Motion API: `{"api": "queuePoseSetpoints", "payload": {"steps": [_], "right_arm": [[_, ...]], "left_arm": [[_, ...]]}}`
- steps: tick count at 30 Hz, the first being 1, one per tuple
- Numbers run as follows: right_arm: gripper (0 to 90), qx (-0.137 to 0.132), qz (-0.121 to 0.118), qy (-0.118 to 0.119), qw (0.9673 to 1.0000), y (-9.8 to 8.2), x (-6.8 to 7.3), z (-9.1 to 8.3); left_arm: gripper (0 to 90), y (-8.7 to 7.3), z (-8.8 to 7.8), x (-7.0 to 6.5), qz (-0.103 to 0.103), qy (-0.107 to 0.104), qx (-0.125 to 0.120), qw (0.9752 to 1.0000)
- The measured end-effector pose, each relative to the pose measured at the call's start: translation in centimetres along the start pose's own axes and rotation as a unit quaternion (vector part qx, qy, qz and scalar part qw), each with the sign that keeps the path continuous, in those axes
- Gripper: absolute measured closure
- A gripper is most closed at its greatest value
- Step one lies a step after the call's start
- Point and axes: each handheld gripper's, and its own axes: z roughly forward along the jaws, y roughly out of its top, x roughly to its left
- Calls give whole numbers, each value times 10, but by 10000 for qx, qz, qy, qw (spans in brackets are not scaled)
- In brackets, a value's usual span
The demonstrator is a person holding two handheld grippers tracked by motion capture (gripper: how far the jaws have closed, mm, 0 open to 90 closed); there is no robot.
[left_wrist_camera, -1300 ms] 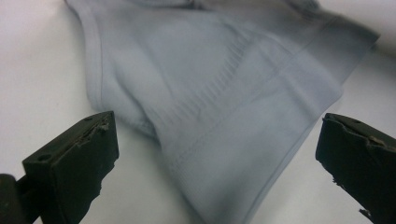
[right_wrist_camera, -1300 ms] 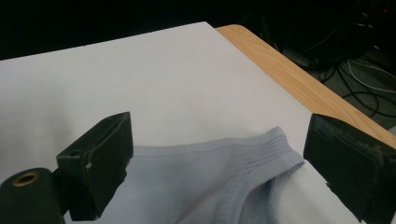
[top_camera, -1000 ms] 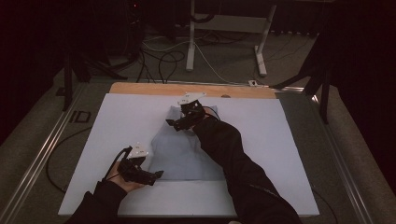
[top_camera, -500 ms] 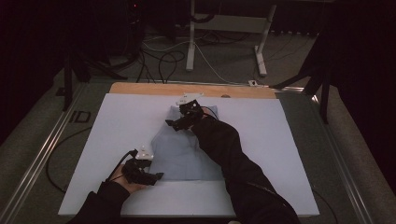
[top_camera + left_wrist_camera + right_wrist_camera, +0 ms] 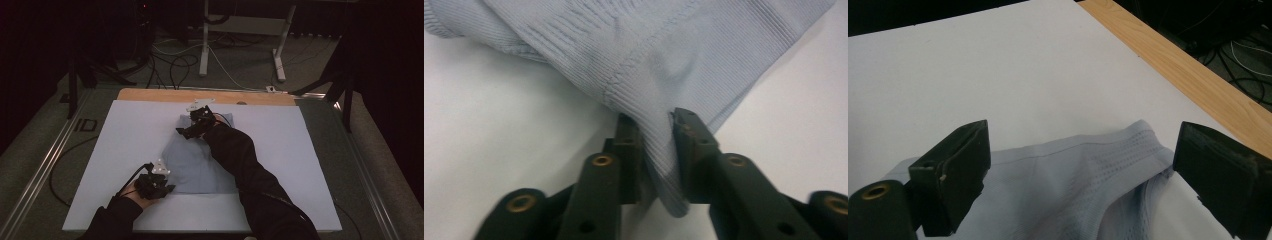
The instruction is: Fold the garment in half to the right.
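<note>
My left tongs (image 5: 654, 145) have just clenched on the blue shirt's (image 5: 200, 162) hem; my right tongs (image 5: 1083, 165) gape wide over its collar

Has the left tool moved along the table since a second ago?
No. The left tool sits at the same near-left corner of the shirt; its jaws have just been closing and now pinch the fabric.

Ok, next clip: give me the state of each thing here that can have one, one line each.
Garment: pale blue, lying partly folded on the white table cover, one corner bunched up.
Left gripper: jaws have just been closing, now pinched on the garment's hemmed corner.
Right gripper: jaws wide open over the garment's far edge, not gripping.
Wooden table edge: bare, beyond the cover.
</note>
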Motion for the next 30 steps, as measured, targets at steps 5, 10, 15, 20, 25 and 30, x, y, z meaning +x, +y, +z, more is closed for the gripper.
{"api": "queuePoseSetpoints", "payload": {"steps": [5, 10, 15, 20, 25, 30], "right_arm": [[83, -1, -1, -3, 10000, 8, -4, 3], [87, 35, 35, 10, 10000, 16, -10, 10], [87, 53, 205, -101, 9997, 19, -18, 20], [87, 77, 487, -141, 9987, 17, -26, 31], [87, 233, 630, -248, 9974, 14, -31, 45], [167, 578, 870, -428, 9936, 15, -34, 59]], "left_arm": [[851, 6, -2, -1, -21, -27, -87, 10000], [854, 7, -7, 2, -123, -130, -217, 9996], [854, 7, -10, 1, -155, -164, -322, 9992], [854, 7, -11, 1, -143, -162, -326, 9992], [855, 6, -12, 1, -132, -127, -324, 9993], [855, 5, -11, 1, -152, -157, -337, 9992]]}}
